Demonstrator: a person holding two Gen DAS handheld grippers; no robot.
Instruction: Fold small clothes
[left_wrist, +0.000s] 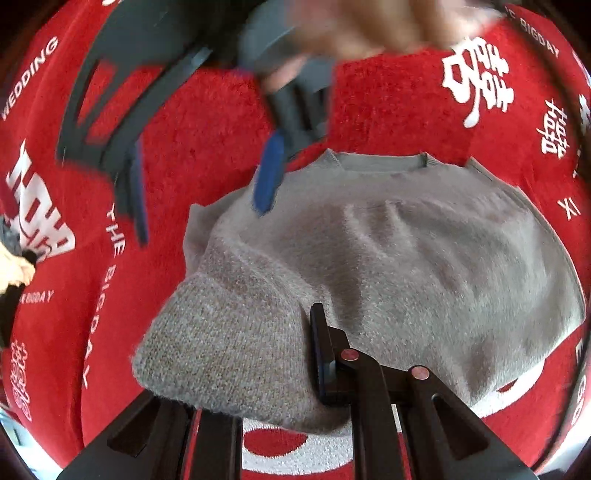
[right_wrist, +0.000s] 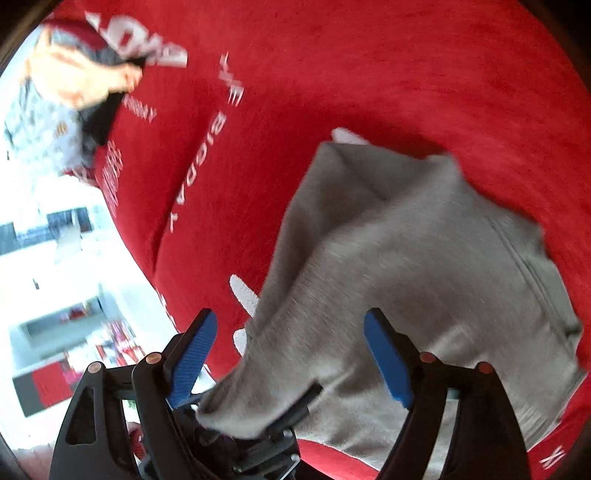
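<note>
A small grey knit sweater (left_wrist: 388, 258) lies on a red printed blanket (left_wrist: 207, 125), neckline at the far side. My left gripper (left_wrist: 295, 373) is shut on the sweater's cuffed sleeve end (left_wrist: 229, 343), which is lifted and folded over the body. My right gripper (right_wrist: 291, 350) is open and empty, hovering above the sweater (right_wrist: 406, 266). It shows blurred in the left wrist view (left_wrist: 207, 177), over the sweater's far left shoulder. The left gripper holding the sleeve end (right_wrist: 236, 410) shows at the bottom of the right wrist view.
The red blanket (right_wrist: 369, 74) with white lettering covers the whole surface. A pile of other clothes (right_wrist: 62, 96) lies at its edge. Beyond that edge, a bright room with shelves (right_wrist: 55, 295) shows.
</note>
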